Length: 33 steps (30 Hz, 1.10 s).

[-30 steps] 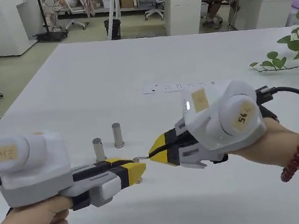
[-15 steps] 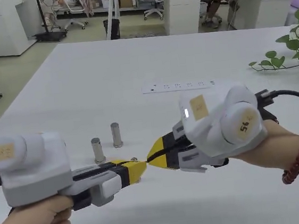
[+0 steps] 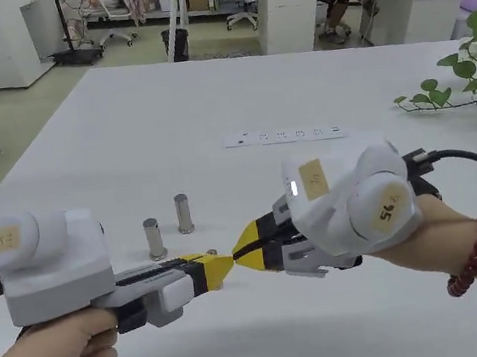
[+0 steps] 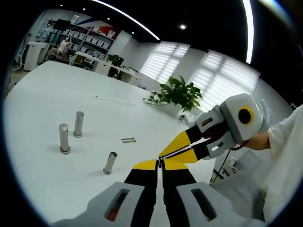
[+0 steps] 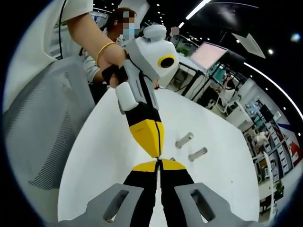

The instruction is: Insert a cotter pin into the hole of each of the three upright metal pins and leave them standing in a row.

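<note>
Two metal pins (image 3: 153, 238) (image 3: 183, 213) stand upright on the white table (image 3: 214, 104). The third pin (image 3: 212, 254) peeks out behind my left gripper's yellow tips. In the left gripper view all three pins stand apart (image 4: 64, 138) (image 4: 78, 124) (image 4: 110, 162), the nearest one leaning in the fisheye. Two small cotter pins (image 4: 128, 139) lie loose on the table beyond them. My left gripper (image 3: 220, 266) is shut. My right gripper (image 3: 238, 252) is shut too, and its tip meets the left one's tip. I see nothing pinched between either pair of jaws.
A white power strip (image 3: 284, 136) lies flat mid-table. A leafy plant (image 3: 458, 79) reaches in at the right edge. Desks and chairs (image 3: 288, 3) stand beyond the far edge. A black cable (image 3: 466, 154) trails from my right gripper.
The two gripper tips have closed the small gap between them and now touch. The standing pins have not moved.
</note>
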Tool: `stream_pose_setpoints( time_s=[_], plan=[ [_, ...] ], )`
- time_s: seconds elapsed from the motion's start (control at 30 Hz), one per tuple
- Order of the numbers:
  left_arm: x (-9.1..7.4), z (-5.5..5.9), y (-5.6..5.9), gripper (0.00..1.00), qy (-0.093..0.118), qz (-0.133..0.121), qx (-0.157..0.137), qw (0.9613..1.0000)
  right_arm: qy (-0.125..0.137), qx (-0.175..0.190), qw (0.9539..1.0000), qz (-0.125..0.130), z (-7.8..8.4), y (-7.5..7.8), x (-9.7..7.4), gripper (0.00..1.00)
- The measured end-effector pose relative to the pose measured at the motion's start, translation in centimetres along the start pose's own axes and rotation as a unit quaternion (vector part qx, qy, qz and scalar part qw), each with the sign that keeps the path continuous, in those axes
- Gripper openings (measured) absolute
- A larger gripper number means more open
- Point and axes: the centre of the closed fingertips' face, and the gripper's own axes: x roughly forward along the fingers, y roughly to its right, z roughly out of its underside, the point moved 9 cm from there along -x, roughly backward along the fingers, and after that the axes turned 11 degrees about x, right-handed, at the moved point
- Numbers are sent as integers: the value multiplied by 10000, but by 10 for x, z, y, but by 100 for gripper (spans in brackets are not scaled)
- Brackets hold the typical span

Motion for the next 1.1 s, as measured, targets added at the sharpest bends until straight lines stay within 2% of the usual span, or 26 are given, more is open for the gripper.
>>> stream_pose_setpoints(
  time_s=[0.2, 0.27, 0.73, 0.87, 0.93, 1.07, 1.1],
  plan=[
    [0, 1, 0, 0, -42, 49, 58, 10000, -7, -33, 10000, 7, 1, -2, 1, 2],
    [0, 1, -1, 0, -29, 47, -8, 10000, -11, -45, 10000, 35, 1, -2, 1, 2],
    [0, 0, -4, 0, 33, 4, 90, 10000, 55, 9, 9999, 162, 3, -1, 5, 4],
    [0, 0, -4, 0, 28, -3, 175, 9998, 79, 293, 9995, 128, 8, 2, 5, 6],
    [0, 0, -4, 0, 6, -15, 244, 9997, 166, 663, 9977, 8, 10, 2, 5, 8],
    [0, 1, -5, 0, -30, -14, 377, 9993, 191, 986, 9949, -44, 16, 4, 2, 8],
    [-1, 1, -5, 0, -49, -11, 486, 9988, 216, 1099, 9936, -116, 17, 4, 2, 9]
  ],
)
